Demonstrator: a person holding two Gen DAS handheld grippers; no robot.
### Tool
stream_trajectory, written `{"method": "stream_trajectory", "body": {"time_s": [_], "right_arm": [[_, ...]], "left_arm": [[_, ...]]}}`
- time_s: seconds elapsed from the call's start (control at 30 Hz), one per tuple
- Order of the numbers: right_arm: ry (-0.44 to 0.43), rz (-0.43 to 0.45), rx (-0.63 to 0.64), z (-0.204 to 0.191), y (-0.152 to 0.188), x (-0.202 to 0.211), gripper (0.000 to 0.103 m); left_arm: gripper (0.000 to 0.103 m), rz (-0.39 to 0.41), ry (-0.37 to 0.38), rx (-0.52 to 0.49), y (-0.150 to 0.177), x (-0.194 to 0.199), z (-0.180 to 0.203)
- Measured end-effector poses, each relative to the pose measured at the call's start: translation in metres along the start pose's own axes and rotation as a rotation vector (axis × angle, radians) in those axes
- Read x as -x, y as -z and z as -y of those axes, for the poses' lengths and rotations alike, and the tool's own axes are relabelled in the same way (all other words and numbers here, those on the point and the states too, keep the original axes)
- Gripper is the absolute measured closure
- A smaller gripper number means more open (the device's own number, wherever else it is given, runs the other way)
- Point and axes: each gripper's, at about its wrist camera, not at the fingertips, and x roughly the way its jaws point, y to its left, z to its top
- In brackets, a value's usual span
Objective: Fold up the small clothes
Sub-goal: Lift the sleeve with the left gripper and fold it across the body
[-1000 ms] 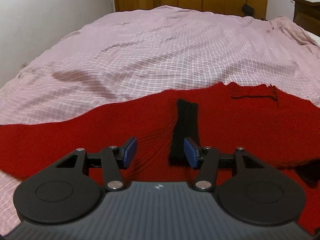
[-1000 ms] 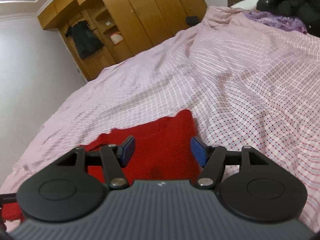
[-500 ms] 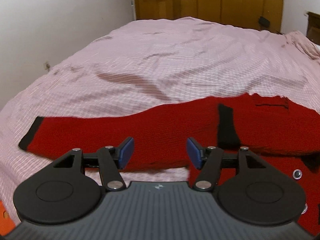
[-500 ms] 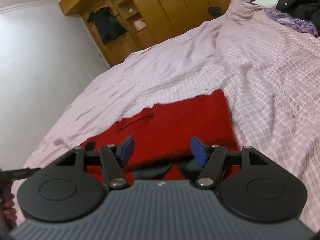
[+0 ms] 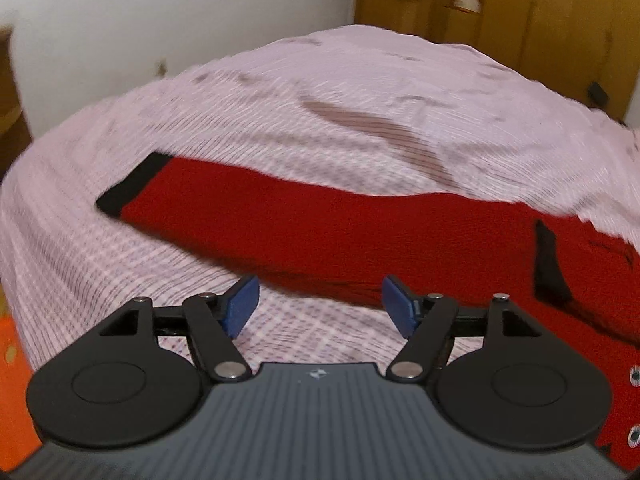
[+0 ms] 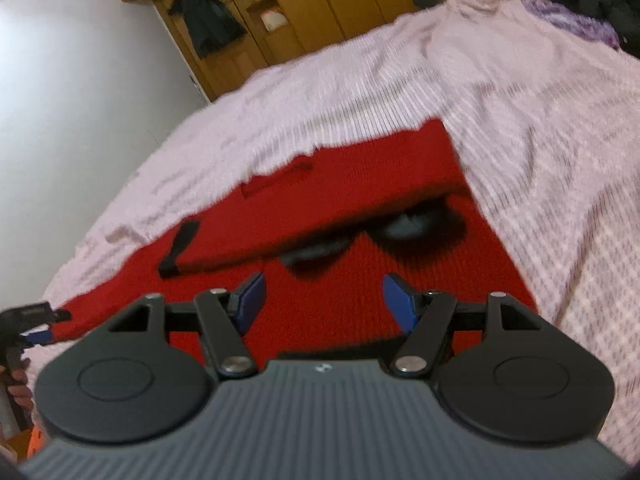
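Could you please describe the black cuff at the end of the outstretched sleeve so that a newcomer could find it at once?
Start at the bed with the pink checked sheet and find the red sweater spread on it. Follow its one long sleeve stretching out to the left; the black cuff is the band at its tip, lying on the sheet, whereas the other black cuff lies across the sweater's body.

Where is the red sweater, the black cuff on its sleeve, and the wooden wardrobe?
red sweater point(image 6: 400, 288): right wrist view, on the flat knit body.
black cuff point(image 5: 132, 184): left wrist view, on the dark band ending the stretched-out sleeve.
wooden wardrobe point(image 6: 320, 4): right wrist view, on a door panel.
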Motion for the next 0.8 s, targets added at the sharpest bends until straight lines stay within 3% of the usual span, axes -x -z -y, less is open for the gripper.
{"method": "stream_trajectory", "body": {"time_s": [0.17, 0.3, 0.47, 0.67, 0.8], "right_arm": [[0.055, -0.011, 0.005, -0.001, 0.014, -0.004, 0.036], [0.073, -0.017, 0.026, -0.003, 0.02, -0.003, 0.036], [0.096, -0.025, 0.054, -0.005, 0.025, -0.003, 0.036], [0.121, -0.028, 0.084, -0.009, 0.03, -0.006, 0.036], [0.136, -0.03, 0.098, -0.012, 0.032, -0.01, 0.034]], "left_arm": [[0.028, -0.077, 0.071, 0.179, 0.0, -0.028, -0.031], [0.028, -0.109, 0.074, 0.251, 0.002, -0.05, -0.04], [0.028, -0.085, 0.075, 0.311, -0.005, -0.063, -0.043], [0.028, -0.048, 0.126, 0.42, -0.023, -0.082, -0.055], [0.028, -0.033, 0.119, 0.424, -0.029, -0.099, -0.056]]}}
